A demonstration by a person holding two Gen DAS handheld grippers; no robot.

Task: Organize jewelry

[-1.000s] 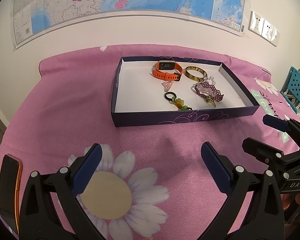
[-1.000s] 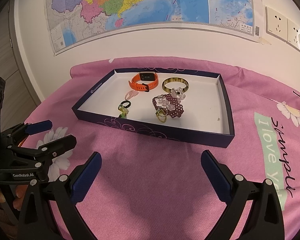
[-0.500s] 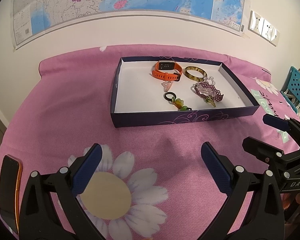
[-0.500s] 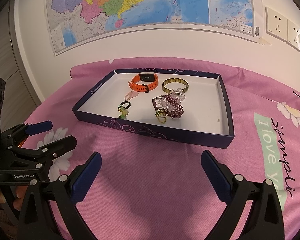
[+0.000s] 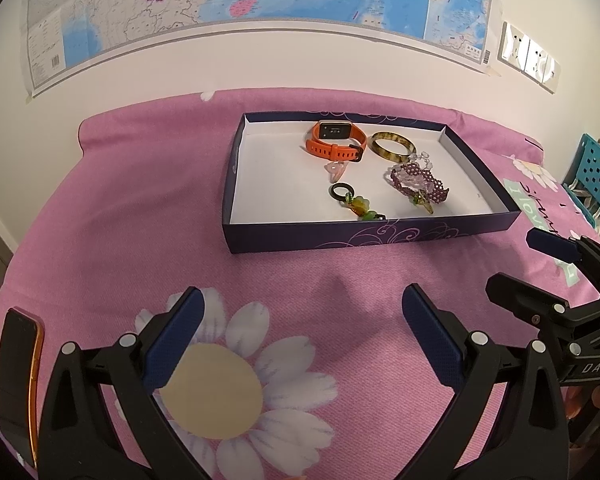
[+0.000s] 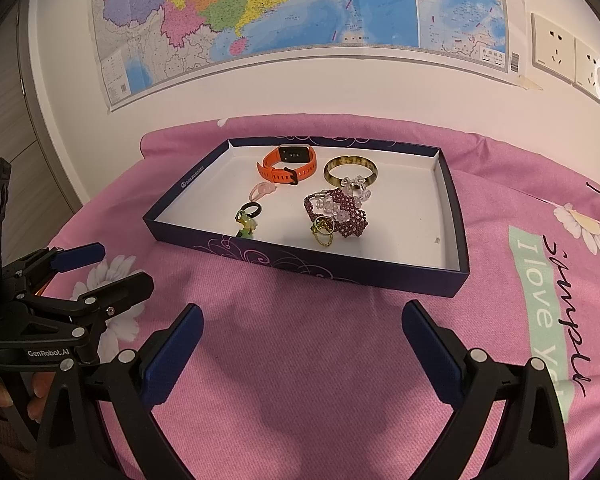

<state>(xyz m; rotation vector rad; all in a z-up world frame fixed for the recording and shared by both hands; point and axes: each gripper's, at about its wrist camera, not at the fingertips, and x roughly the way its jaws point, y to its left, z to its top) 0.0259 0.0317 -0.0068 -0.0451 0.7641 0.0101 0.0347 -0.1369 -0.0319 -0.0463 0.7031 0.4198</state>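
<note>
So all the jewelry sits inside the shallow navy box [image 6: 454,216], which rests on the pink flowered bedspread [image 6: 340,360]. At the back there's the orange watch [image 6: 286,168], with the amber bangle [image 6: 350,169] just to its right. In front of the bangle is the purple beaded bracelet [image 6: 342,214], with clear crystal beads on and beside it and a little gold charm [image 6: 322,232] at its near edge. Left of that are a black ring with a green bead string [image 6: 249,218] and a small pink piece [image 6: 262,190] between the ring and the watch.

Both tools hover low over the bedspread, short of the box. The left tool [image 5: 302,334] and the right tool [image 6: 302,338] are each spread wide with nothing between the pads.

Honestly this could be the pieces already gathered in the box, or a cluster still waiting to be sorted out. Can't call it from here.

If any piece does get picked, my tips: the bracelet, crystals and charm look tangled, so pinch one strand low and lift slowly to see what comes along. The bangle and watch are rigid, so grip across the band. The box wall is low but I'd come in from above, not over the near edge, or the box may slide on that soft fabric.
</note>
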